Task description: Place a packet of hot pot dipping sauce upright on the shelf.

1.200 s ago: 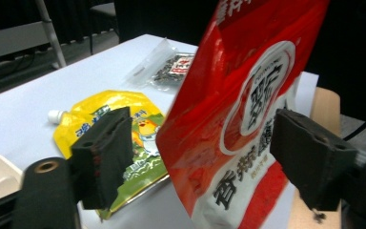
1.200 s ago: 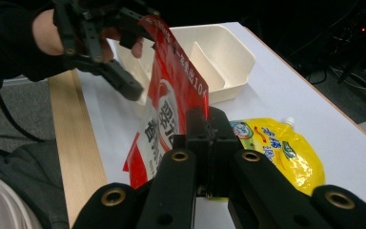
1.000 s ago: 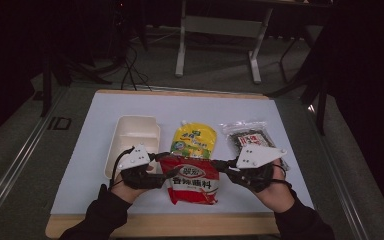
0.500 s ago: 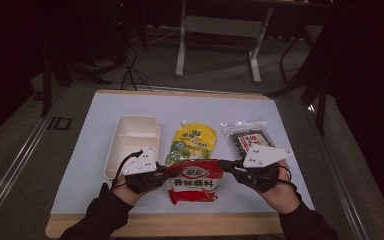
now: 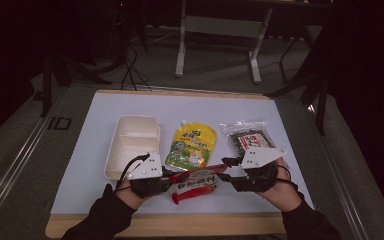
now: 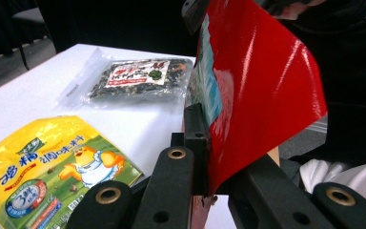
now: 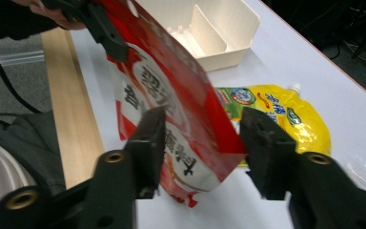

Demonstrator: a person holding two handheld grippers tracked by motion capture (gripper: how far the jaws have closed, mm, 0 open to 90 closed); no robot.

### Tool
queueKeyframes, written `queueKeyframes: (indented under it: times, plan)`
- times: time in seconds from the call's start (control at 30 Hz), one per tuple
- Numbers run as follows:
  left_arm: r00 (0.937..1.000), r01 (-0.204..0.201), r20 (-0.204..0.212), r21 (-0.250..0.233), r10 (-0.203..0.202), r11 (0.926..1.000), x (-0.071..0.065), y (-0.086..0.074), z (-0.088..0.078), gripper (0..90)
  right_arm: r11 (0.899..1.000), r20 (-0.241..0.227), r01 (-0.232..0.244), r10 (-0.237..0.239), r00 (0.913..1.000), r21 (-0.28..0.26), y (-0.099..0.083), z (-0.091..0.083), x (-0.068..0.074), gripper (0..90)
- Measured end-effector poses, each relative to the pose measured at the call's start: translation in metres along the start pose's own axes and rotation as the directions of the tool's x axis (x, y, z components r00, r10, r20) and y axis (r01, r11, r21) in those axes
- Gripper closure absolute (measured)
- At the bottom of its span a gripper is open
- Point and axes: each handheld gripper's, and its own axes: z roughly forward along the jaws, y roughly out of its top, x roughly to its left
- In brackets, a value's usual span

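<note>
Between my two tools hangs the red seasoning packet (image 5: pixel 196 183), clenched in the left tool (image 6: pixel 205 183); the right tool (image 7: pixel 202 148) has just been opening, so the packet may swing or slip

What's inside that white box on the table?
The white box looks empty: dividers split it into bare compartments. Its near corner is covered by the left gripper, so that part stays unseen.

High view: overhead, facing forward-down. Gripper views: close, low, facing each other; both share the glossy red foil packet (image 6: pixel 262 86).
</note>
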Motion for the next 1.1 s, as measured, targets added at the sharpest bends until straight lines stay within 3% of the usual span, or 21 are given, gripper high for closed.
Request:
queueKeyframes:
  times: [0.2, 0.37, 0.47, 0.6, 0.7, 0.87, 0.93, 0.97, 1.1]
  plan:
    - [0.9998, -0.016, 0.007, -0.021, 0.017, 0.9996, -0.006, 0.009, -0.003, 90.0, 0.999, -0.086, 0.029, -0.028, 0.9959, 0.015, -0.003, 0.006, -0.007, 67.8]
    - [0.9997, 0.003, 0.023, -0.034, -0.002, 0.9994, -0.004, 0.008, -0.004, 90.0, 0.998, -0.13, 0.055, -0.053, 0.9901, 0.009, -0.001, 0.001, -0.007, 77.8]
    - [0.9998, -0.008, 0.017, -0.028, 0.009, 0.9996, -0.006, 0.009, -0.002, 90.0, 0.994, -0.161, 0.086, -0.076, 0.9841, 0.06, 0.002, 0.002, -0.006, 82.6]
    - [0.9998, -0.006, 0.016, -0.024, 0.006, 0.9997, -0.006, 0.007, 0.001, 90.0, 0.984, -0.214, 0.099, -0.066, 0.9747, 0.148, 0.005, 0.006, -0.003, 88.6]
    - [0.9999, -0.007, 0.015, -0.016, 0.007, 0.9998, -0.005, 0.005, 0.002, 90.0, 0.976, -0.193, 0.111, -0.074, 0.9785, 0.188, 0.007, 0.006, 0.001, 89.0]
    - [0.9994, 0.012, 0.034, -0.024, -0.011, 0.9996, -0.004, 0.004, 0.003, 89.4, 0.977, -0.194, 0.104, -0.067, 0.9786, 0.185, 0.011, 0.002, 0.001, 89.4]
    - [0.9994, 0.02, 0.03, -0.031, -0.019, 0.9993, -0.004, 0.004, 0.003, 83.4, 0.978, -0.183, 0.112, -0.079, 0.9798, 0.178, 0.013, -0.001, 0.002, 89.5]
    - [0.9995, 0.021, 0.024, -0.035, -0.02, 0.9992, -0.004, 0.003, 0.003, 77.0, 0.978, -0.195, 0.111, -0.075, 0.9778, 0.178, 0.013, -0.002, 0.001, 89.5]
    - [0.9992, 0.039, -0.008, -0.047, -0.039, 0.9981, -0.004, 0.0, 0.002, 47.5, 0.978, -0.159, 0.106, -0.078, 0.9842, 0.179, 0.014, -0.005, 0.0, 89.6]
